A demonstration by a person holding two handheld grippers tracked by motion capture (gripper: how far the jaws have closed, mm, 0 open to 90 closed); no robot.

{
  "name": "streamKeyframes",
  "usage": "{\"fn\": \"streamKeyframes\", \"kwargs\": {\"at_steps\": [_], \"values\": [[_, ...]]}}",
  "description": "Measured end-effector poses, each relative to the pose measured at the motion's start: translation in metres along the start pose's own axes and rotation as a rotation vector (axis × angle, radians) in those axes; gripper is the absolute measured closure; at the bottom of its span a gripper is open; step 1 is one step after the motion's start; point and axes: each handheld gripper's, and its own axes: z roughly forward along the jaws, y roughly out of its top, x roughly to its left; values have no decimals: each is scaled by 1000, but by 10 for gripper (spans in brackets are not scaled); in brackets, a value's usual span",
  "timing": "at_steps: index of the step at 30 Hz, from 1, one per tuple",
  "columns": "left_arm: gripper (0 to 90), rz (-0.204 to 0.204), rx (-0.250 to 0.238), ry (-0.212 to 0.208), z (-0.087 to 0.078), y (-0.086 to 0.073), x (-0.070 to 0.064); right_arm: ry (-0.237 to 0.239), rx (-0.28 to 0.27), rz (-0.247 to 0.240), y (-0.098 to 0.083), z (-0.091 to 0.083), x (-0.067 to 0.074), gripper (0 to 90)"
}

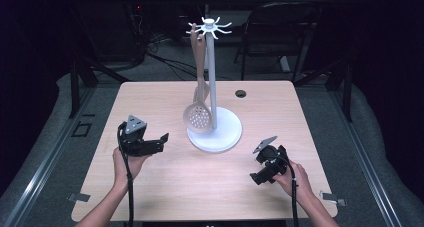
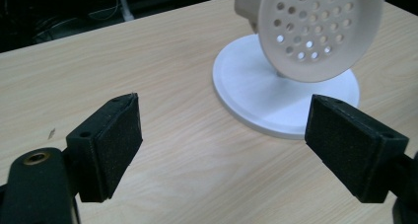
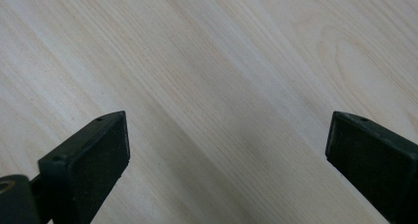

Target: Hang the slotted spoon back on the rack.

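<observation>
A white utensil stand (image 1: pixel 220 134) with a round base, a slim pole and a ring of hooks on top stands at the middle of the wooden table (image 1: pixel 165 187). A beige perforated skimmer (image 1: pixel 198 118) hangs from a hook, its bowl just above the base; a second beige utensil hangs behind it. My left gripper (image 1: pixel 161 142) is left of the base, open, nothing between its jaws. In the left gripper view the left gripper (image 2: pixel 224 145) faces the base (image 2: pixel 256 86) and the skimmer (image 2: pixel 320 29). My right gripper (image 1: pixel 256 178) is open at the front right, and in the right gripper view the right gripper (image 3: pixel 226 160) points down at bare wood (image 3: pixel 222 86).
A dark cable hole (image 1: pixel 241 93) sits in the table's far right part. Behind the table stands a black chair (image 1: pixel 280 32), with cables on the floor. Bare wood lies between the two grippers and in front of the stand.
</observation>
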Motion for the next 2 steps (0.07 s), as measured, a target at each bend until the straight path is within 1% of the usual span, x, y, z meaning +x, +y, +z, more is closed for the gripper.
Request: {"fn": "streamKeyframes", "kwargs": {"at_steps": [1, 2], "values": [[137, -1, 4, 11, 0, -2, 1, 4, -11, 3, 0, 0, 0, 25], [137, -5, 11, 25, 1, -5, 4, 4, -10, 1, -1, 0, 0, 24]]}}
